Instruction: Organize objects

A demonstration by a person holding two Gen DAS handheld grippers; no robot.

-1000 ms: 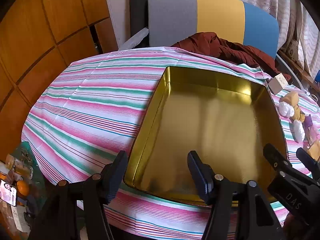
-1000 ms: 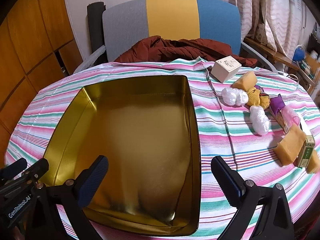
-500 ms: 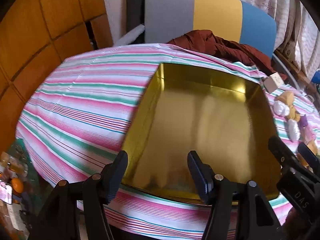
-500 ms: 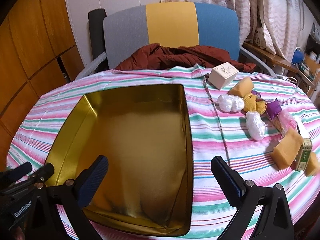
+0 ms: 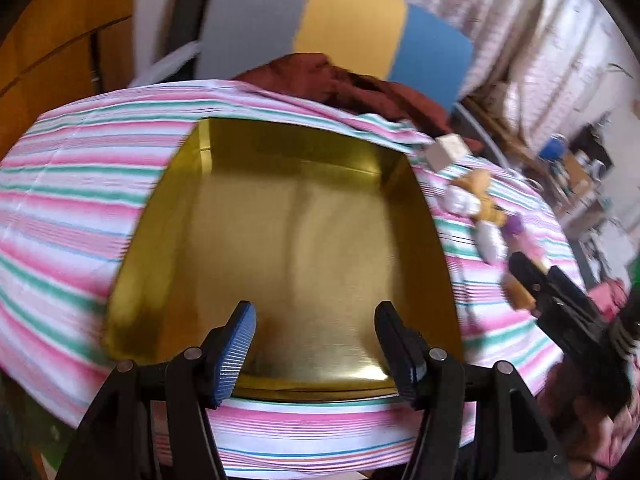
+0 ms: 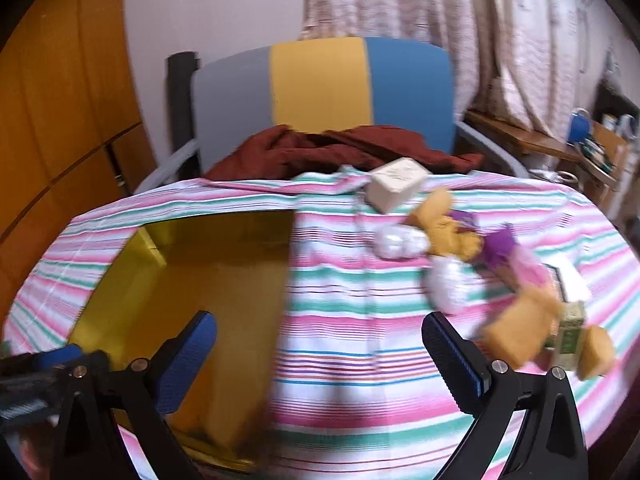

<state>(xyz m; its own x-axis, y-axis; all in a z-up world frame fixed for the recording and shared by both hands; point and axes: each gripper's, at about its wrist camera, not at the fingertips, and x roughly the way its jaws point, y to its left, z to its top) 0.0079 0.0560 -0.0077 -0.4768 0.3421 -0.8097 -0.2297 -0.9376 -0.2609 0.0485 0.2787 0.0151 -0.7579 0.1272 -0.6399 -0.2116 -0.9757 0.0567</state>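
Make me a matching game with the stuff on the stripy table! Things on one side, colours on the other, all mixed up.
Things:
1. tin tray
2. small box
3. cloth on the chair
4. gripper pads

Colours:
A. dark red
B. blue
C. gold
D. cream

Pairs: 1-C, 2-D, 3-A, 4-B
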